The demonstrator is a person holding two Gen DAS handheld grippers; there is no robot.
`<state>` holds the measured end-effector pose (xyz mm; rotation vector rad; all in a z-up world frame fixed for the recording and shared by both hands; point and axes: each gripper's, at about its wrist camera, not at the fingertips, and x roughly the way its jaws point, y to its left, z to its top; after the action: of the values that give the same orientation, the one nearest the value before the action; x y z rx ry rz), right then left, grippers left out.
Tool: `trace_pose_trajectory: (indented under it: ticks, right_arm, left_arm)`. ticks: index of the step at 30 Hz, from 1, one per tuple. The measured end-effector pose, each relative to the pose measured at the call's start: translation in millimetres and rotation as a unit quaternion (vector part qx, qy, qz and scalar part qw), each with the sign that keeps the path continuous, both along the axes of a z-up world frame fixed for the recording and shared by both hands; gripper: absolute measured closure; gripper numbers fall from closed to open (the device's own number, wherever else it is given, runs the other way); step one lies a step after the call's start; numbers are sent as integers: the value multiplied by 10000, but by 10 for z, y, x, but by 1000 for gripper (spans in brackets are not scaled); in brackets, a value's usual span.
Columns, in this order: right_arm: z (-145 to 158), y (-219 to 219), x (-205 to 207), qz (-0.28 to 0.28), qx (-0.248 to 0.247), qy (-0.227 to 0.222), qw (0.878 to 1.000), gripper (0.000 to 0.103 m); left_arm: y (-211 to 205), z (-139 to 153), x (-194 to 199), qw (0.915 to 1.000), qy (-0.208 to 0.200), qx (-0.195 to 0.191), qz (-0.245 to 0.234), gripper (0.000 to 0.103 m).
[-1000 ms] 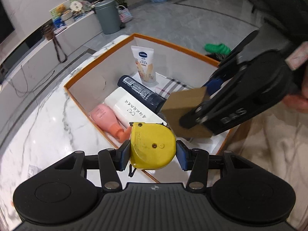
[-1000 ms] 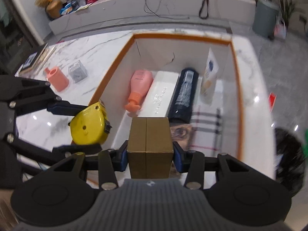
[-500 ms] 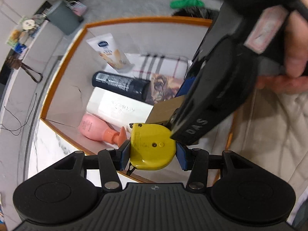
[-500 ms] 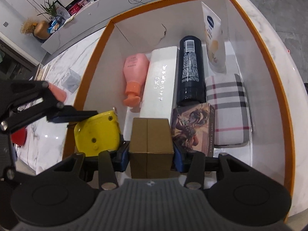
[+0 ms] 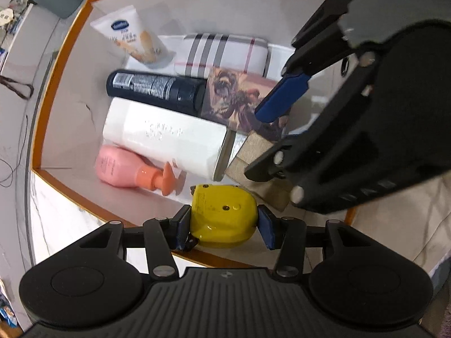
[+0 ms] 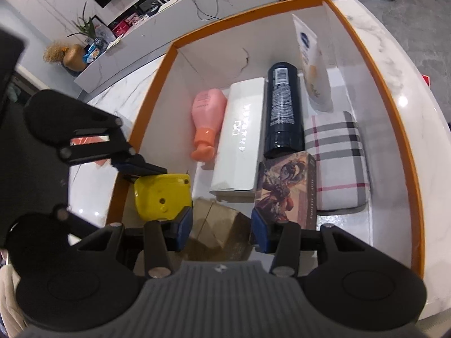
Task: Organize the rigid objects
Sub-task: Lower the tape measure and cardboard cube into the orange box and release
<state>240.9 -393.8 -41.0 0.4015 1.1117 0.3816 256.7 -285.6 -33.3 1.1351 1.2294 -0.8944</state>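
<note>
Your left fingers (image 5: pixel 224 224) are clamped on the yellow tape measure (image 5: pixel 223 215), pointing straight down into the near left corner of the box; your right fingers (image 6: pixel 221 226) are clenched on the brown cardboard carton (image 6: pixel 218 229), which sits just right of the tape measure, with the two almost touching. The move turns on the bare strip of floor directly beneath both loads, between the near wall and the near ends of the things already packed. Your left hand is the nearer to the left wall, so lower straight down; sideways drift would likely knock the carton.

Going by size: the orange-rimmed box (image 6: pixel 375 64) is stiff white board, standing on the marble tabletop (image 6: pixel 408 90). Inside, long axes run near to far: a plaid-covered case (image 6: pixel 336 163) at the right, a glossy white carton (image 6: pixel 239 138), a dark cylindrical bottle (image 6: pixel 283 107), a printed picture box (image 6: pixel 284 188), a soft white tube (image 6: pixel 313 64) leaning on the far right wall, and a pink pump bottle (image 6: pixel 207 118). The tape measure is hard, smooth, rounded plastic.
</note>
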Motion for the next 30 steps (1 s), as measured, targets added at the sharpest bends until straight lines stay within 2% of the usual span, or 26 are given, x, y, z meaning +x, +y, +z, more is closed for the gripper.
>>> trace_pose_trajectory:
  ticks: [7, 16, 20, 25, 27, 30]
  right_arm:
    - [-20, 15, -17, 60, 85, 99, 9999, 56]
    - [-42, 74, -30, 80, 161, 328, 9993, 58]
    - [-64, 121, -1, 10, -10, 367, 9993, 82]
    - [-13, 228, 77, 223, -335, 55, 9992, 87]
    - [31, 261, 97, 318, -573, -113, 9978, 99]
    - [60, 264, 104, 320, -707, -49, 9970, 100]
  left_arm:
    - [60, 45, 11, 9996, -89, -175, 195, 44]
    - [182, 313, -176, 9962, -347, -701, 377, 44]
    - [233, 454, -283, 9936, -472, -916, 453, 44]
    - [275, 582, -417, 9920, -570, -1030, 462, 44]
    - [308, 636, -470, 9913, -651, -1045, 469, 44]
    - [374, 730, -521, 9886, -761, -1144, 608, 44]
